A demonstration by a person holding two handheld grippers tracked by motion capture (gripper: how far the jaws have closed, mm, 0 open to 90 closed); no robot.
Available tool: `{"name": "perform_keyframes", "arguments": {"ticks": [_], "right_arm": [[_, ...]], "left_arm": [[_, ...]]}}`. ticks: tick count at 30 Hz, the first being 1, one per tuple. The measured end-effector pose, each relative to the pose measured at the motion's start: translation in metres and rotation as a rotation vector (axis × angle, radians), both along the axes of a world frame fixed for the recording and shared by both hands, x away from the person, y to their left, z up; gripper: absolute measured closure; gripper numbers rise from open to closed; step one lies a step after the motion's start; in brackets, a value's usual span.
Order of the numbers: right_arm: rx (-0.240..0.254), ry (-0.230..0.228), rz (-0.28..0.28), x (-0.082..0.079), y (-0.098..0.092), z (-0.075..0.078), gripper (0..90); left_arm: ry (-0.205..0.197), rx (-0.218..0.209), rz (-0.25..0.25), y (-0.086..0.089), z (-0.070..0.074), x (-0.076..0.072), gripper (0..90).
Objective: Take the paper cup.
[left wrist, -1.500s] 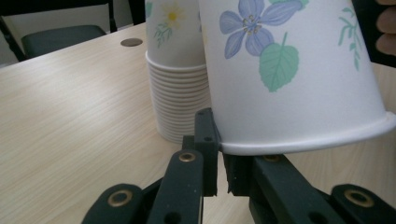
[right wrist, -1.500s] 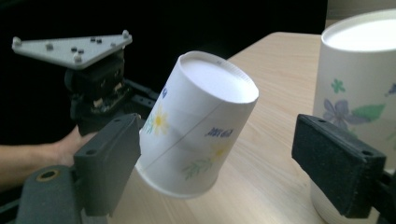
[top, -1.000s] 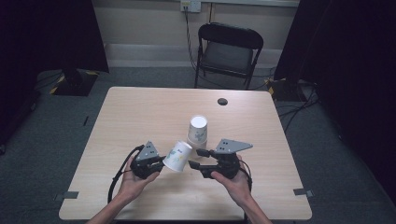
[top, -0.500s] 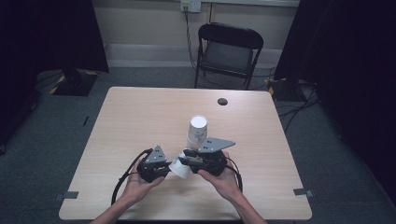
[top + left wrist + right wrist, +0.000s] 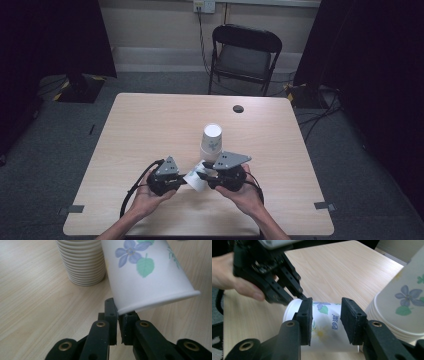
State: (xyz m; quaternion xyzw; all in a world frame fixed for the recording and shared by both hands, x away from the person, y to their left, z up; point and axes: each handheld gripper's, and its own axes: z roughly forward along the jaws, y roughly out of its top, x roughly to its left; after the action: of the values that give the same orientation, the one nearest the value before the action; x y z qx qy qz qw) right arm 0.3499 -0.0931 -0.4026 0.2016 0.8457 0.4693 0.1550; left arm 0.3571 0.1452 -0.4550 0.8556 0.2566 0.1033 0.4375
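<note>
Two grippers, both mine, share one white paper cup printed with blue flowers and green leaves (image 5: 196,181), lying on its side near the table's near edge. My left gripper (image 5: 117,315) pinches its rim, jaws almost together. My right gripper (image 5: 325,320) has just been closing; its pads clamp the cup's body. The ribbed stack of matching paper cups (image 5: 211,142) stands just beyond on the pale wooden table (image 5: 150,125).

black gripper (image 5: 200,178) bodies, grey three-cornered plates, brass rivets
</note>
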Motion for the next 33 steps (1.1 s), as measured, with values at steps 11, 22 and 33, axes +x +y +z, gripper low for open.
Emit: {"name": "perform_keyframes", "arguments": {"ticks": [11,22,33], "right_arm": [[-0.006,0.028,0.016,0.004,-0.002,-0.006,51.0],[-0.02,0.054,0.082,0.006,-0.008,-0.01,38.6],[-0.088,0.045,0.139,0.0,-0.001,-0.016,26.1]], "left_arm": [[0.0,-0.056,-0.004,0.009,0.006,0.002,88.0],[0.021,-0.122,-0.004,0.013,0.011,0.002,88.4],[0.056,-0.163,0.004,0.018,0.012,0.005,88.7]]}}
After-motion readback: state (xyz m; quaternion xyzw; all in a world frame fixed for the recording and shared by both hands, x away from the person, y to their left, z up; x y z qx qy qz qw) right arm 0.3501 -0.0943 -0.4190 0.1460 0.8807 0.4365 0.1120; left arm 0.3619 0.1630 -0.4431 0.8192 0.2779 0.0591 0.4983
